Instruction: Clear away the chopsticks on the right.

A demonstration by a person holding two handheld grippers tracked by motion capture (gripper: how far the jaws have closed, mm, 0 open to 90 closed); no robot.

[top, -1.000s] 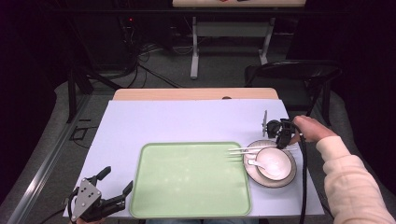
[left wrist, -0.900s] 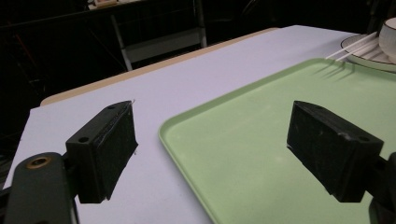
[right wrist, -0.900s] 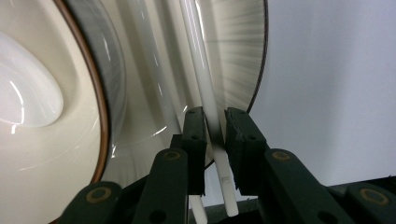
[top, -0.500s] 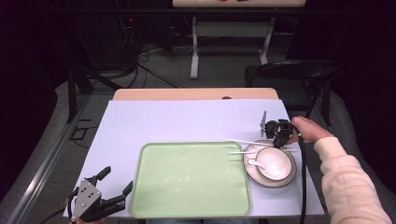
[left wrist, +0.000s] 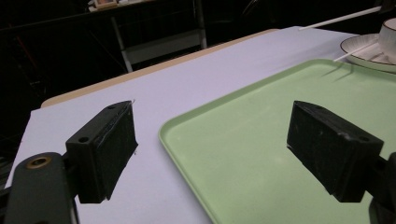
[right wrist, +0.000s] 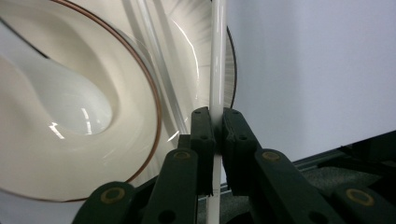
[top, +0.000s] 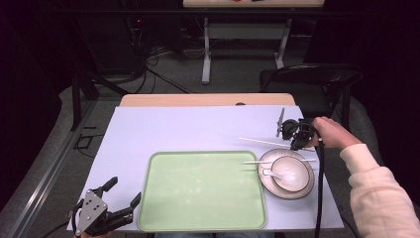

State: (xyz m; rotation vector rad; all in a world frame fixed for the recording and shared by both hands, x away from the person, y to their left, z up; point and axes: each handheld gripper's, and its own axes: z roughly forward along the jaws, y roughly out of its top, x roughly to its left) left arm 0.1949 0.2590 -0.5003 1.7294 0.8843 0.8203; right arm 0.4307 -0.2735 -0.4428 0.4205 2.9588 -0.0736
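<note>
Right claw (right wrist: 214, 133) clamped on white chopstick (right wrist: 217, 60) | raised beside plate (top: 266, 163) | left claw (left wrist: 212, 149) apart, low over tray (left wrist: 261, 126) corner

Chopstick (right wrist: 217, 60): slender, white, clamped near one end, lifted level above plate rim; its twin (top: 257, 162) rests across the plate.

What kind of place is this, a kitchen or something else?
Probably a lab or recording studio, not a kitchen: dark curtained surroundings, cables on the floor, and a paper-covered table staged with a green tray and dishes.
</note>
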